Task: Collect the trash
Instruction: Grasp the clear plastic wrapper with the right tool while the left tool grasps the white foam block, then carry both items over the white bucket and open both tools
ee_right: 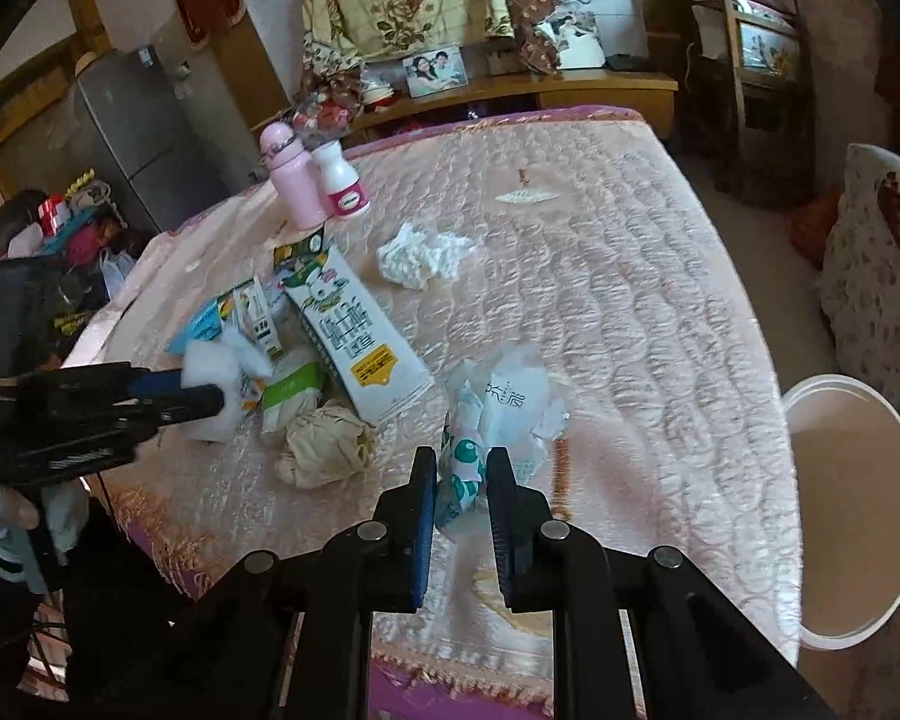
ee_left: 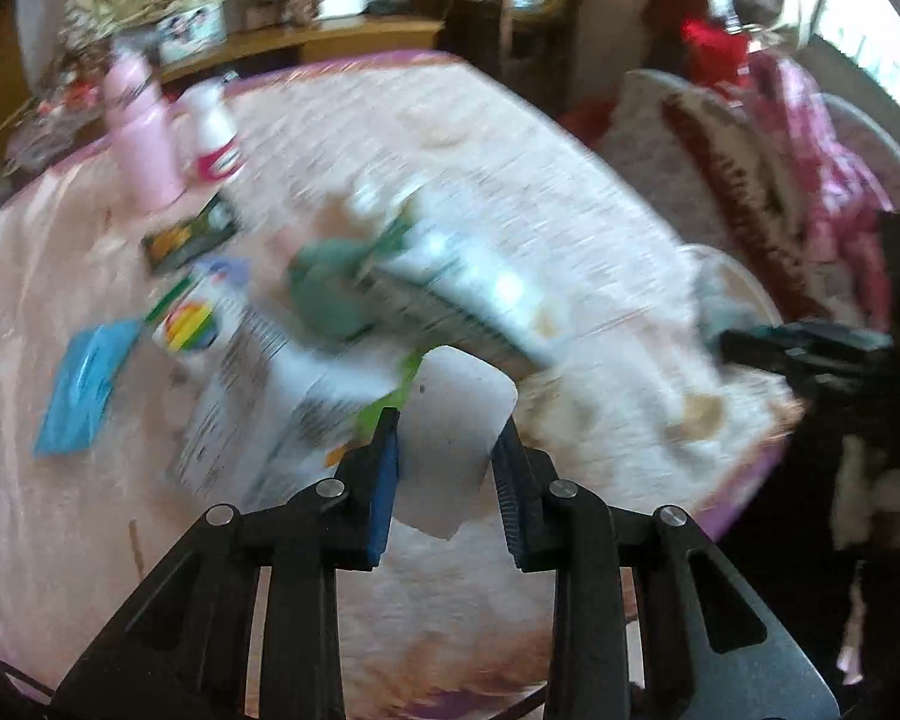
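Collecting trash from a pink quilted bed (ee_right: 630, 276): 2 hand-held grippers, each already loaded. Left gripper (ee_left: 447, 456) closed on a white tissue (ee_left: 456, 414), pinched between the blue pads with the sheet rising beyond the tips and a torn corner hanging below them; seen from the right wrist, same gripper (ee_right: 204, 390) reaching in level from the left with the tissue (ee_right: 216, 384) at its tip. Right gripper (ee_right: 461, 480) shut tight on a crumpled wrapper (ee_right: 498, 414) with green dots, long axis running up and away from the fingers, bulk of it bunched just beyond the tips. White bucket (ee_right: 858, 516) open-mouthed off the bed's edge, to the right of the right fingers and slightly nearer than the tips; right hand judged the nearer of the 2, left hand well apart from it across the bed. In the blurred left view, bucket's rim (ee_left: 744, 282) far right, partly behind the other gripper. Left on the bed beyond the fingers: milk carton (ee_right: 354, 336) lying flat, long axis running diagonally away; beige crumpled wad (ee_right: 324, 444) just beside it; white tissue ball (ee_right: 420, 255) farther out; pink bottle (ee_right: 291, 177) and white bottle (ee_right: 342, 180) upright at the far side. Likely next: a swing right to drop over the bucket.
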Motion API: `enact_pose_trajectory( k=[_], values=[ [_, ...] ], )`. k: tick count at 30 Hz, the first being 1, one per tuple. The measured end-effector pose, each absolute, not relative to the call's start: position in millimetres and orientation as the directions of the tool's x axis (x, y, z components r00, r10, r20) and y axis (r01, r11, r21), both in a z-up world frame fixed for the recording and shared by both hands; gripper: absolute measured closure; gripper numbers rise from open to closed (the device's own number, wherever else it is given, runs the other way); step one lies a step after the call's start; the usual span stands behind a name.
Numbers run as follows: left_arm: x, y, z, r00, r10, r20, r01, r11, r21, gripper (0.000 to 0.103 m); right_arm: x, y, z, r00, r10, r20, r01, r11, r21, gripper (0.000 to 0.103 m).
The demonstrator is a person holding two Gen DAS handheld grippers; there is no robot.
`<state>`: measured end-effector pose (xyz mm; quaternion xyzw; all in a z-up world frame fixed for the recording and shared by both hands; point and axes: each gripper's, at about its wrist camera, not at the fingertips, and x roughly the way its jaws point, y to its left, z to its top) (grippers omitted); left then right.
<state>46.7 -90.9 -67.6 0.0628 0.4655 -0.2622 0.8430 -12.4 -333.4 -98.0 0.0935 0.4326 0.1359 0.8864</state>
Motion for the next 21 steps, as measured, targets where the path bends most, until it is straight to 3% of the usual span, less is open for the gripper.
enact_pose_trajectory(
  k=[10,21],
  values=[
    [50,-215,-42,0.327,-0.538,-0.777,0.644,0.729,-0.233,0.076,-35,-424,-76,0.653,0.165,-0.74,0.007,0.975,0.224,0.087],
    [53,-362,-56,0.249,-0.582,-0.774,0.704,0.658,-0.268,0.074,-55,-558,-108,0.597,-0.012,-0.802,0.268,0.946,0.185,0.087]
  ],
)
